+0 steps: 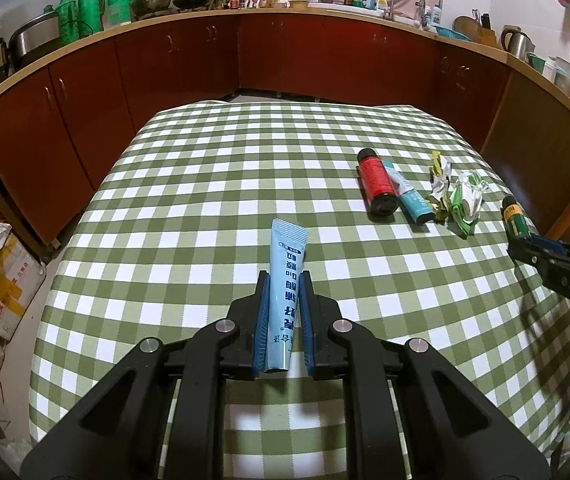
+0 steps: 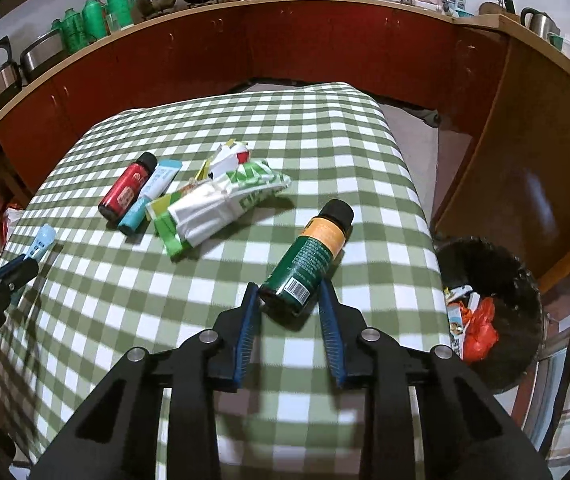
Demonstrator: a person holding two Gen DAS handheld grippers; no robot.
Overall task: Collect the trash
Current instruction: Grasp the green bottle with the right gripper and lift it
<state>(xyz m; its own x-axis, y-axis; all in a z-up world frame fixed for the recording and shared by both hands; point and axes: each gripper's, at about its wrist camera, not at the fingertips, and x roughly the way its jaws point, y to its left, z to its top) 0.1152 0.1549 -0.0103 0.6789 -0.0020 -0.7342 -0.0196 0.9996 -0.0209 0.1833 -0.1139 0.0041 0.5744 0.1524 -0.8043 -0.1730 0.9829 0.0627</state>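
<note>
Trash lies spread over a table (image 1: 205,168) under a green-and-white checked cloth, and two pieces of it are already in grasp. Farthest left, the left gripper (image 1: 283,312) is closed on one pale blue tube (image 1: 288,276), its blue pads pressed against the tube's long sides so the crimped end sticks out ahead, over the cloth near the table's near edge; gripping it lengthwise probably keeps the soft body from folding. Toward the right half of the table sits a loose cluster, likely left for later trips: one red bottle with a black cap (image 2: 127,192), one teal-and-white tube (image 2: 149,197) touching its right side, and a heap of crumpled wrappers (image 2: 221,196) just beside that, at least two, though the exact count cannot be told. Nearer the right edge, the right gripper (image 2: 289,300) has its jaws fairly wide and seated on the base end of one green bottle with an orange band (image 2: 311,254), which tilts up and away with its black cap farthest out; the hold looks like a firm pinch on the wide bottom, suited to carrying it sideways. Past the table's right edge, on the floor, stands one dark bin (image 2: 525,280) with an orange bag and packets inside, evidently the destination.
</note>
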